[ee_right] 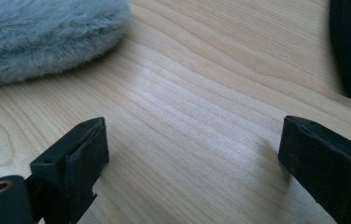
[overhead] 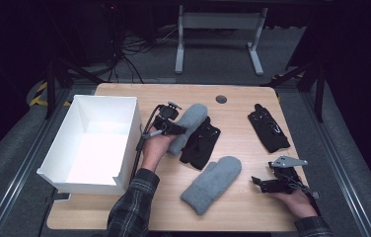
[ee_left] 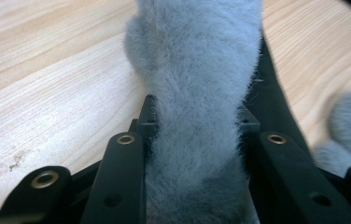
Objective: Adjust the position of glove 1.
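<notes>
My left gripper (overhead: 173, 129) is shut on a fluffy grey mitten (overhead: 189, 126), squeezing its cuff end between both jaws; the mitten (ee_left: 197, 93) runs away from the jaws over the wood, partly on a black glove (overhead: 202, 143). A second grey mitten (overhead: 214, 183) lies flat at the front middle, and its edge (ee_right: 43, 37) shows at the upper left of the right gripper view. Another black glove (overhead: 268, 128) lies at the back right. My right gripper (overhead: 258, 181) rests near the front right, jaws wide open over bare wood (ee_right: 192, 140).
A white open box (overhead: 99, 143) stands at the left edge of the wooden table (overhead: 238, 106), close beside my left hand. A round grommet (overhead: 221, 99) sits at the table's back. Dark floor, cables and a desk frame lie beyond.
</notes>
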`<state>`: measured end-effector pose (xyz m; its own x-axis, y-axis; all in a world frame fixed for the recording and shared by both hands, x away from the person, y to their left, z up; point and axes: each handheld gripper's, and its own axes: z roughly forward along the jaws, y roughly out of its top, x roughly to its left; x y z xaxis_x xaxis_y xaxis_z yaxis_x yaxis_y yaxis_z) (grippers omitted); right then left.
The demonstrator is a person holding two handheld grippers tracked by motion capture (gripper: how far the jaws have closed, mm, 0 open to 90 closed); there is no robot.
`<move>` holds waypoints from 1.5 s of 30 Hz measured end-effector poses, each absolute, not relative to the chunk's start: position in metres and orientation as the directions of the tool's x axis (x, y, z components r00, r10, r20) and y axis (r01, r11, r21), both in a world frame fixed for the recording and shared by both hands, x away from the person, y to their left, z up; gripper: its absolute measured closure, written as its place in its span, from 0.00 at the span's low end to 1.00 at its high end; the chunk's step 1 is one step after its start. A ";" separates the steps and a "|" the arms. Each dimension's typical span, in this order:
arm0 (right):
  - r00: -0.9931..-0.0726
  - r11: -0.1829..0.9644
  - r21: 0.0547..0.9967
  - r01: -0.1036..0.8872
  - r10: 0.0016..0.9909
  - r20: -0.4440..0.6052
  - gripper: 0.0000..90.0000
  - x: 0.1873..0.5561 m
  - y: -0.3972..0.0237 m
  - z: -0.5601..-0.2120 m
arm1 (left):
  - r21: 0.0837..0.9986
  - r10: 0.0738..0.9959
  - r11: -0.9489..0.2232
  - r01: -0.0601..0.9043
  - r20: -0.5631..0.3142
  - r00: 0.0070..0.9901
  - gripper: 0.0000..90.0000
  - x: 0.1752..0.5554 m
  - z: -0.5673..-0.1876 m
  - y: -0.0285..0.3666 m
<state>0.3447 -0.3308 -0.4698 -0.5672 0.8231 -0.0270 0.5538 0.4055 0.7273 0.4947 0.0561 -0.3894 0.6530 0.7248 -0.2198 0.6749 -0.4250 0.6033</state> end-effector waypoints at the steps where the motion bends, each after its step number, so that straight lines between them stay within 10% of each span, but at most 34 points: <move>1: -0.567 0.406 0.726 0.554 0.823 -0.027 0.09 0.345 -0.331 -0.470 | 0.603 0.720 -0.427 0.674 -0.224 0.657 0.74 0.493 -0.387 0.056; 45: -0.570 0.408 0.726 0.554 0.821 -0.027 0.09 0.345 -0.331 -0.470 | 0.616 0.547 -0.538 0.576 -0.265 0.794 0.73 0.365 -0.399 -0.007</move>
